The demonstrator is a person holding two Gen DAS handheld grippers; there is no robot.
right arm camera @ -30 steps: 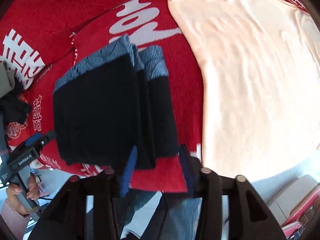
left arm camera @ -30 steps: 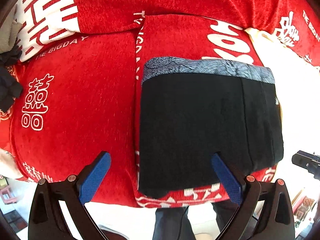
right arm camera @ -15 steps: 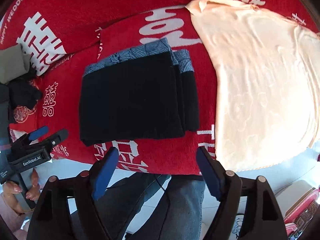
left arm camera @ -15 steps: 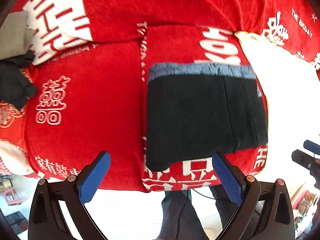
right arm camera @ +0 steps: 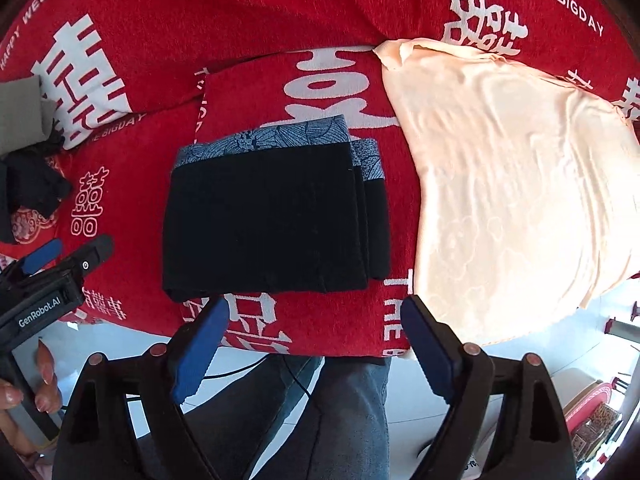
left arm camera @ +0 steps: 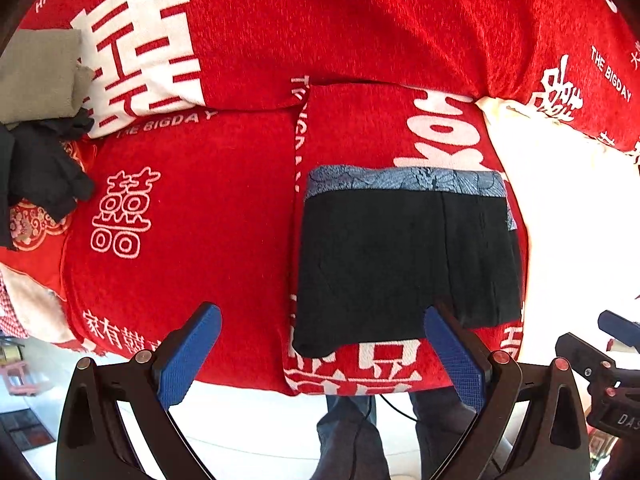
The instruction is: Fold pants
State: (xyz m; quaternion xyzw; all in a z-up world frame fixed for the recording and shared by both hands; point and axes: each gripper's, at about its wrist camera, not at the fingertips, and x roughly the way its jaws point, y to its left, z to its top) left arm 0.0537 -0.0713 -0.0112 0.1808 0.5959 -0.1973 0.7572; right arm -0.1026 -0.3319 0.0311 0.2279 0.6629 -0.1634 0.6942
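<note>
Both tools, left [left arm camera: 320, 356] and right [right arm camera: 316, 344], hang jaws apart and empty above the folded pants [right arm camera: 276, 216], which lie on the red-covered bed [left arm camera: 192, 208], long axis left-right, directly beyond the right tool, hence nearer it.

Folded pants [right arm camera: 272, 216] lie on a small cloth [right arm camera: 316, 92], itself on the big printed cover [right arm camera: 240, 8]. Satin sheet [right arm camera: 508, 184] just right of pants. Dark garment heap [right arm camera: 32, 188] well left, grey bundle [right arm camera: 20, 112] behind it.
</note>
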